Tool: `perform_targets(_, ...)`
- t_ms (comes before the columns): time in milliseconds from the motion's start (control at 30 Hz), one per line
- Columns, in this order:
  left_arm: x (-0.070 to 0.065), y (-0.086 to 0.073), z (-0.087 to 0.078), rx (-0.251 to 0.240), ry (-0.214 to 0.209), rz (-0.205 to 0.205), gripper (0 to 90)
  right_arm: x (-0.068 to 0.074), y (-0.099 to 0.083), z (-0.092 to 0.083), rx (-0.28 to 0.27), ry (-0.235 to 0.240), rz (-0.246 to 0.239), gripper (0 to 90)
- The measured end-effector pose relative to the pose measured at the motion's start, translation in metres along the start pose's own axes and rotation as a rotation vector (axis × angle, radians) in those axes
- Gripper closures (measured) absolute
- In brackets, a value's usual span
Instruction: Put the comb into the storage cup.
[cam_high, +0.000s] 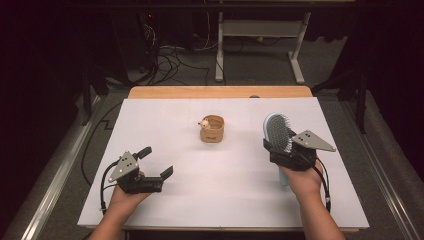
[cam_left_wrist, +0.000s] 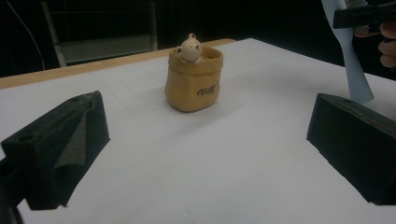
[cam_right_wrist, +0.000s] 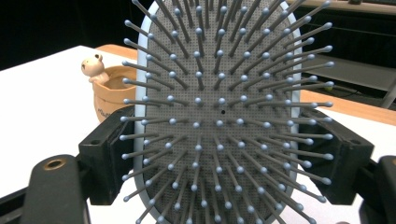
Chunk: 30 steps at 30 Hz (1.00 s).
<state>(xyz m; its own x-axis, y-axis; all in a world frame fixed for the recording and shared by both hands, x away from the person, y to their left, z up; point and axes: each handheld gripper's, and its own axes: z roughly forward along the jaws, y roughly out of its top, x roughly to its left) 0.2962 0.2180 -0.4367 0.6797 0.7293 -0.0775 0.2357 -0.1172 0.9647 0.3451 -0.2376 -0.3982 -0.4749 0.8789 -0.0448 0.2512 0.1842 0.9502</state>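
Hairbrush (cam_high: 278, 132), pale blue plastic with an oval grey cushion of blue-tipped bristles, stands clamped in my right gripper (cam_high: 280, 150) over the right side of the white table (cam_high: 165, 120). The jaws pinch the paddle head by its two long edges, so the head rises above them and the handle hangs down toward the tabletop. In the right gripper view the bristle face (cam_right_wrist: 219, 116) points straight back at that camera, with a black jaw pressed against each rim. I judge the edge grip is chosen because the rims are the only firm, flat surfaces; the bristles would give way.

My left gripper (cam_high: 156, 162) hovers low over the left front of the table, jaws spread wide with nothing between them. In the left gripper view it aims at a small tan bag-shaped pot with a cream bear figure peeking over its rim (cam_left_wrist: 194, 79). The pot sits upright near the table's middle, well apart from both grippers and open at the top. It looks like the likely holder for the brush, handle first.
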Motion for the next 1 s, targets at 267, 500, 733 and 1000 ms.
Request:
perform_targets(267,0.003,0.014,0.004,-0.012,-0.001,0.002,0.1,0.003,0.002,-0.002,-0.016,-0.009,-0.01,20.6)
perform_targets(500,0.003,0.019,0.018,-0.003,-0.015,0.011,0.1,0.005,0.005,0.0,-0.032,-0.019,-0.018,20.6)
perform_targets(733,-0.002,0.024,0.032,-0.005,-0.04,0.006,0.1,0.01,0.006,0.004,-0.044,-0.022,-0.023,20.6)
perform_targets(1000,-0.013,0.031,0.044,-0.005,-0.072,0.017,0.2,0.021,0.008,0.012,-0.069,-0.013,-0.038,20.6)
